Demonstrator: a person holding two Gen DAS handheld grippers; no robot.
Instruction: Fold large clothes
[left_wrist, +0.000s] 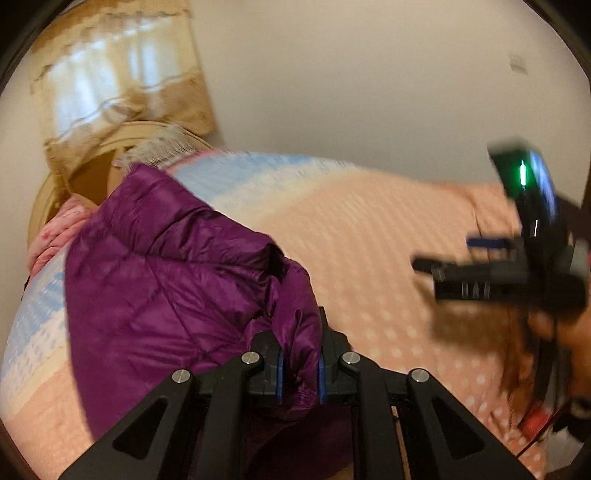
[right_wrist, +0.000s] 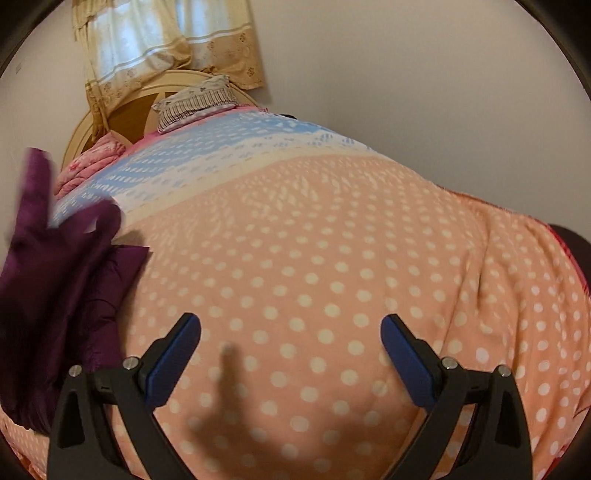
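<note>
A purple quilted puffer jacket (left_wrist: 155, 280) lies bunched on the bed's spotted peach cover (left_wrist: 369, 258). My left gripper (left_wrist: 301, 373) is shut on a fold of the jacket, which is pinched between its blue pads. In the left wrist view my right gripper (left_wrist: 443, 266) hovers blurred at the right, above the cover. In the right wrist view my right gripper (right_wrist: 291, 354) stands open with nothing between its fingers, over the bare cover (right_wrist: 332, 258). There the jacket (right_wrist: 55, 295) shows at the left edge, partly lifted and blurred.
A pink quilt (right_wrist: 96, 158) and a striped pillow (right_wrist: 195, 103) lie at the head of the bed by a round wooden headboard (right_wrist: 122, 118). A beige curtain (right_wrist: 166, 40) hangs behind. A plain wall runs along the bed's far side.
</note>
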